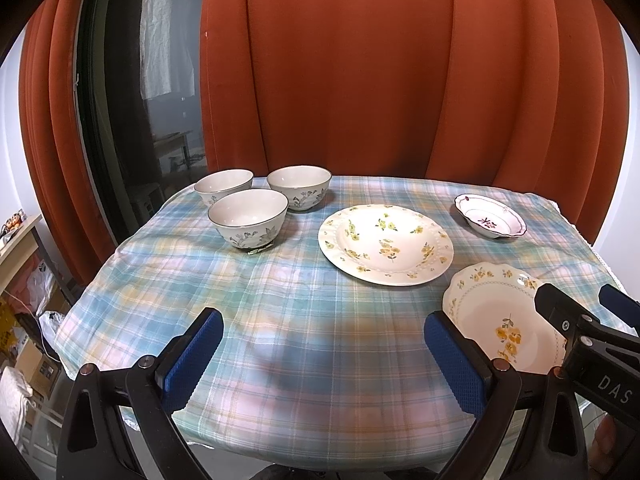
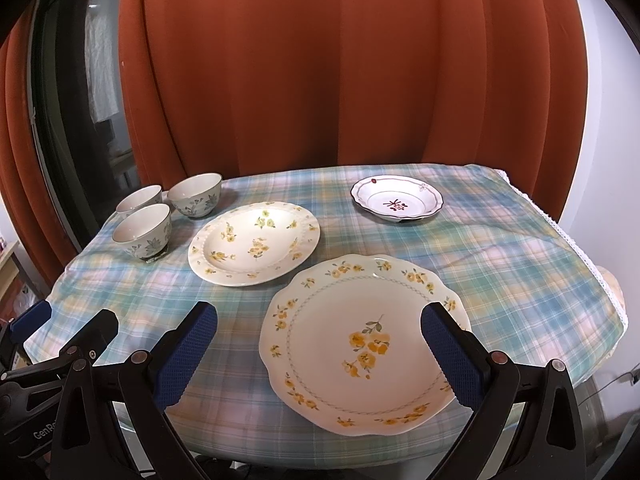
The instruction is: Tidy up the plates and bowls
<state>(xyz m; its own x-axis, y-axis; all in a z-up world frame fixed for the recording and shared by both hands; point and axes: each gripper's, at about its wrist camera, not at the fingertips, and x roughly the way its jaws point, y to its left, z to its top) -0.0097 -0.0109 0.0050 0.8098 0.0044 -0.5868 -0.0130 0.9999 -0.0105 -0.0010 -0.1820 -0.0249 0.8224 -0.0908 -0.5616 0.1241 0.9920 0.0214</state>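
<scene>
We hold both hand-held grippers, left (image 1: 322, 354) and right (image 2: 318, 346), gaping, empty | scalloped plate (image 2: 360, 344) nearest right for stacking | bowls (image 2: 176, 210) grouped across table (image 2: 520, 264)

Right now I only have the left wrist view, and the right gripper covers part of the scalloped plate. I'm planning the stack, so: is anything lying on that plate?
Observer: No. The right wrist view shows the scalloped plate whole, lying flat on the tablecloth with nothing on it.
Operator: Is the right gripper already holding it?
Observer: No. The right gripper is open, with its fingers spread wide and nothing pinched between them.
</scene>
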